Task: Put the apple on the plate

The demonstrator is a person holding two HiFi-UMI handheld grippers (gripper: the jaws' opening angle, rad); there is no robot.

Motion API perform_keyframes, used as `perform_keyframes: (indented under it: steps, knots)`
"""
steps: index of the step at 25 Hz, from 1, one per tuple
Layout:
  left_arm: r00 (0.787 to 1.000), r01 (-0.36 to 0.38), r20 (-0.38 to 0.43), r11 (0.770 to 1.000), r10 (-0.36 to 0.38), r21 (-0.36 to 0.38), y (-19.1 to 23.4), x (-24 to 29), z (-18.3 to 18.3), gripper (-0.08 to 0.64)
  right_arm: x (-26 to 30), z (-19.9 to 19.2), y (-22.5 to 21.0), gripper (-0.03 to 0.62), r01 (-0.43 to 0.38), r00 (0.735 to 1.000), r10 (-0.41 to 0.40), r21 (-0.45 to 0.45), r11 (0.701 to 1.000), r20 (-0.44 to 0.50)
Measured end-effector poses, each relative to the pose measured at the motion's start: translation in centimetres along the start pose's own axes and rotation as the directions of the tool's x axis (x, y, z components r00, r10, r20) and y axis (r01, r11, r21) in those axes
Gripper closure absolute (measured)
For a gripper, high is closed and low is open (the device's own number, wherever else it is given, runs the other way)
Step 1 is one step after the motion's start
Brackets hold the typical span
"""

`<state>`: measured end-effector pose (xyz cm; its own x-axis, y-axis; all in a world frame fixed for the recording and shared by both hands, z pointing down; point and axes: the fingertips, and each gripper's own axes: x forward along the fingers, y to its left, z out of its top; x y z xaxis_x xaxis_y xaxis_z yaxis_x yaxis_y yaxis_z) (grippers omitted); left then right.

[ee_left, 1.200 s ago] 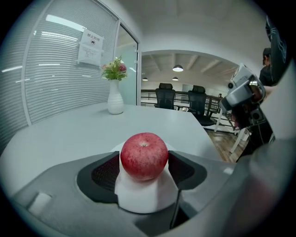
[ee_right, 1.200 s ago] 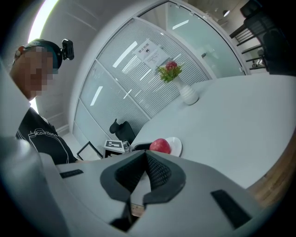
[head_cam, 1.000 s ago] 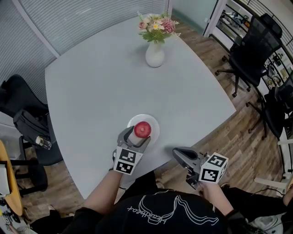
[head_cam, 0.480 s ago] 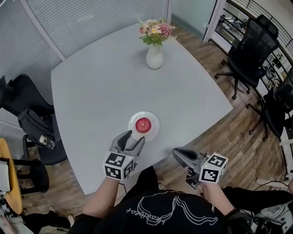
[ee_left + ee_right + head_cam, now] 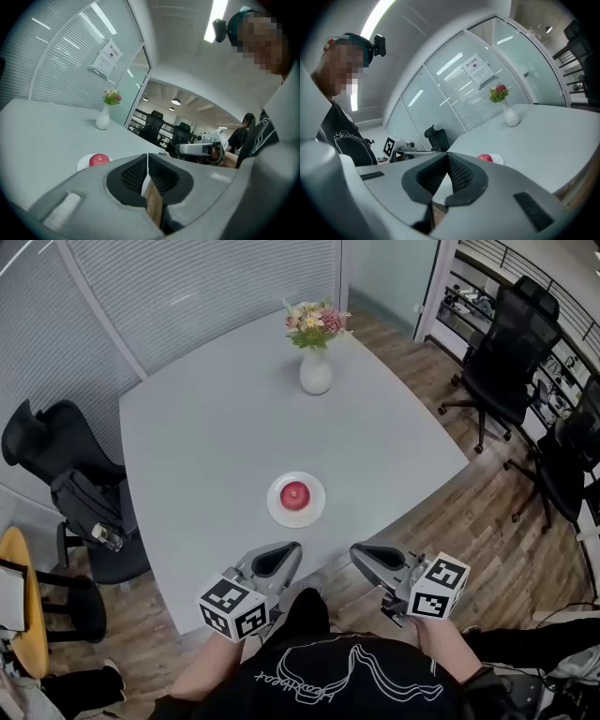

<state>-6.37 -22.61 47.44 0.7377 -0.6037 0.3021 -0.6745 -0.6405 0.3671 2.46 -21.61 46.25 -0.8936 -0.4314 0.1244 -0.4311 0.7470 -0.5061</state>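
Head view: the red apple (image 5: 294,493) sits in the middle of the small white plate (image 5: 316,512), which rests on the grey tabletop (image 5: 216,427) not far from the edge nearest the person. Neither gripper touches the apple or the plate. The left gripper (image 5: 296,551) is held at that near edge, its tips pointing toward the plate but clear of it; its jaws have just been closing, and in the left gripper view the two black pads meet tip to tip with nothing between them. The right gripper (image 5: 355,552) is held beside it, just off the tabletop's edge over the wooden floor (image 5: 441,531), and the right gripper view shows it clenched as well, pads together and empty. The marker cubes of both grippers sit close in front of the person's dark shirt. At the far side of the tabletop stands a white vase (image 5: 315,374) with pink and yellow flowers (image 5: 314,321), well apart from the plate. Black office chairs (image 5: 506,343) stand on the floor to the right, and another black chair (image 5: 56,442) stands at the left by the window blinds.
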Motion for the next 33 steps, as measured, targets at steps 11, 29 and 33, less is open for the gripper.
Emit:
perform_keyframes:
  steps: [11,29,33]
  knots:
    - [0.998,0.048,0.036,0.995,-0.051,0.086,-6.7,-2.8,1.6,0.54,-2.0,1.0,4.4,0.584,-0.02,1.0,0.022,-0.114,0.993,0.018]
    - [0.998,0.039,0.048,0.989,-0.047,0.145,-10.2,-4.0,2.7,0.54,-4.3,1.0,7.4,0.584,-0.032,0.999,0.031,-0.179,0.983,-0.004]
    - [0.998,0.05,0.04,0.985,-0.058,0.165,-11.2,-4.1,2.2,0.54,-5.1,0.7,8.0,0.584,-0.022,1.0,0.023,-0.185,0.982,0.004]
